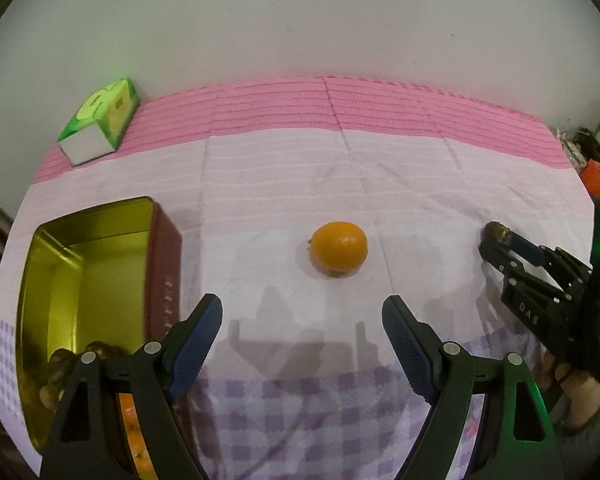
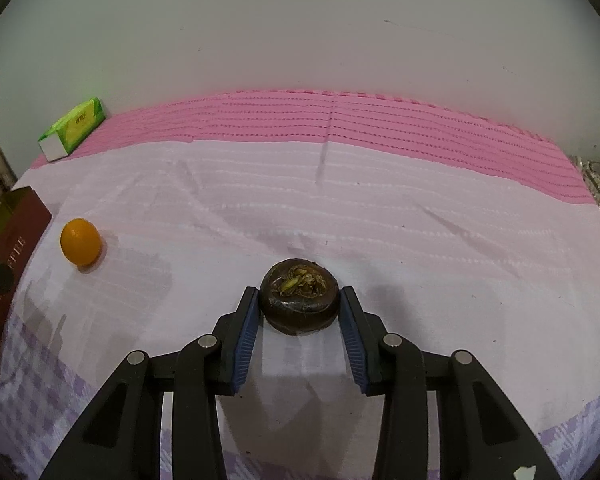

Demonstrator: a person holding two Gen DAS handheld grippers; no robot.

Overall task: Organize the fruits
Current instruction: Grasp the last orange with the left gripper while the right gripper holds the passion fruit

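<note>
Right hand-held gripper [image 2: 299, 304] pads flank dark fruit [image 2: 299, 295]; left hand-held gripper [image 1: 302, 320] wide, orange [image 1: 339, 251] ahead.

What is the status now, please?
Left tongs open, empty, facing orange. Right tongs around dark brown fruit, contact unclear. Tin left, path clear.

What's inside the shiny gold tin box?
The red tin box with the gold inside is mostly bare at its far end. At the near end, brown round things and something orange peek out, but the left tongs cover most of them.
</note>
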